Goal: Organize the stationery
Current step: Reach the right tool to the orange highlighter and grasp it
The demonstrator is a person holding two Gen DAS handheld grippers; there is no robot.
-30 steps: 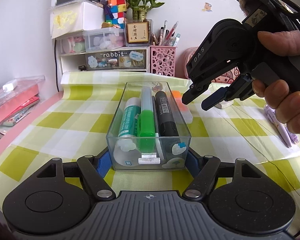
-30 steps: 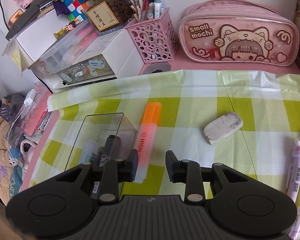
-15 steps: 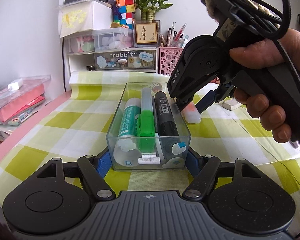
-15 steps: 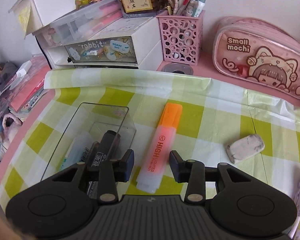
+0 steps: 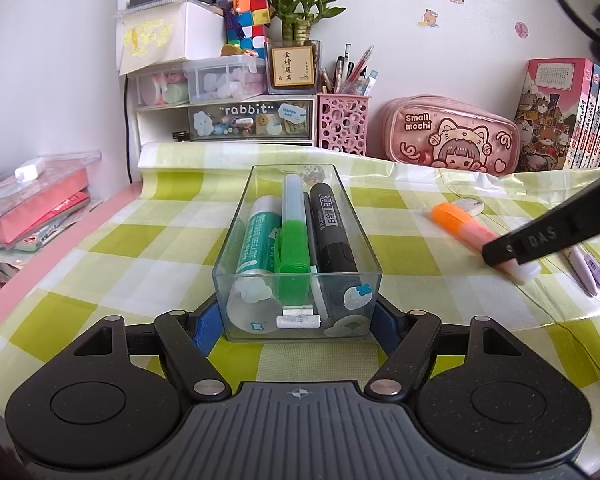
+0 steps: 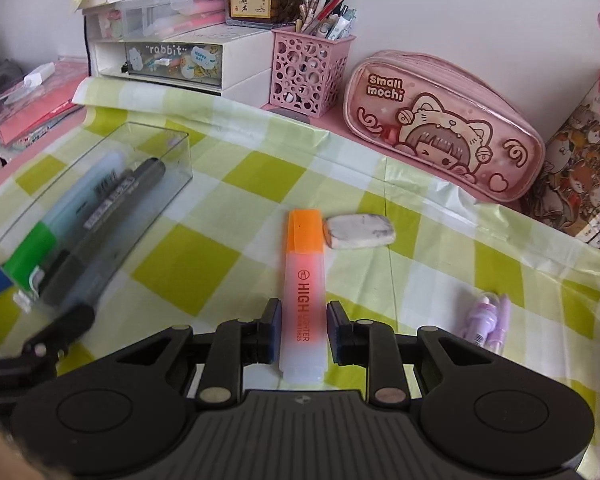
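**Orange highlighter between closing jaws**

The left hand-held gripper (image 5: 298, 316) clamps the near end of the clear plastic box (image 5: 236, 236), which holds a green highlighter (image 5: 292, 248), a black marker (image 5: 332, 228) and a glue stick (image 5: 258, 240). The right hand-held gripper (image 6: 303, 334) straddles the orange highlighter (image 6: 304, 276) lying on the checked worktop (image 6: 188, 268); its jaws are closing, small gaps remaining. An eraser (image 6: 360, 232) lies just beside the highlighter's cap.

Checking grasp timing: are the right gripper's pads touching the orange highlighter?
Apart. Right wrist view: right gripper is closing around the orange highlighter, slim gaps both sides.
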